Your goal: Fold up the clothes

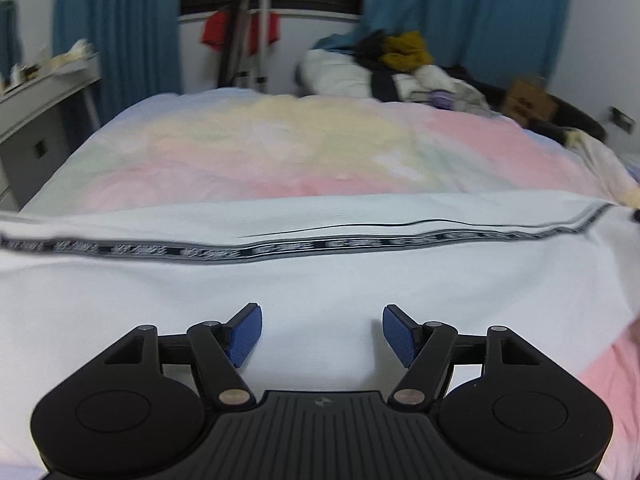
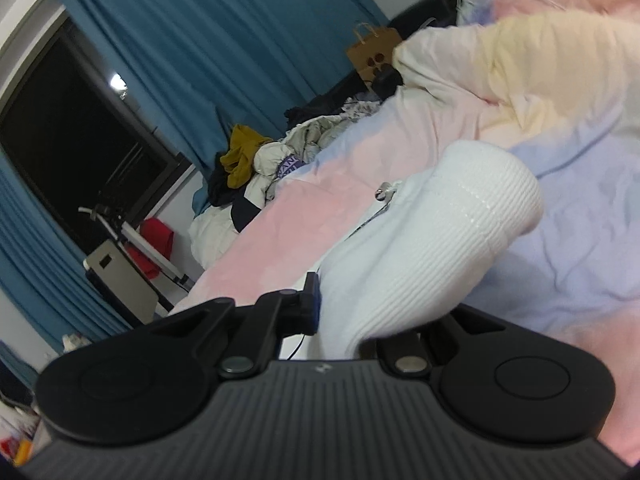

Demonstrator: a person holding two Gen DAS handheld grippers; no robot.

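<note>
The left gripper (image 1: 322, 334) is hovering with blue pads spread wide over the smooth white garment with a black patterned stripe (image 1: 320, 280), which is lying across the pastel tie-dye bedspread (image 1: 280, 152). The right gripper (image 2: 352, 320) is pinching that garment's ribbed white cuff (image 2: 460, 216), lifting it above the bedspread.

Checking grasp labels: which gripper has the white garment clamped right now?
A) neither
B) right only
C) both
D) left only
B: the right gripper is closed on the ribbed end of the white garment, while the left gripper hovers over the cloth with its blue pads spread and nothing between them.
</note>
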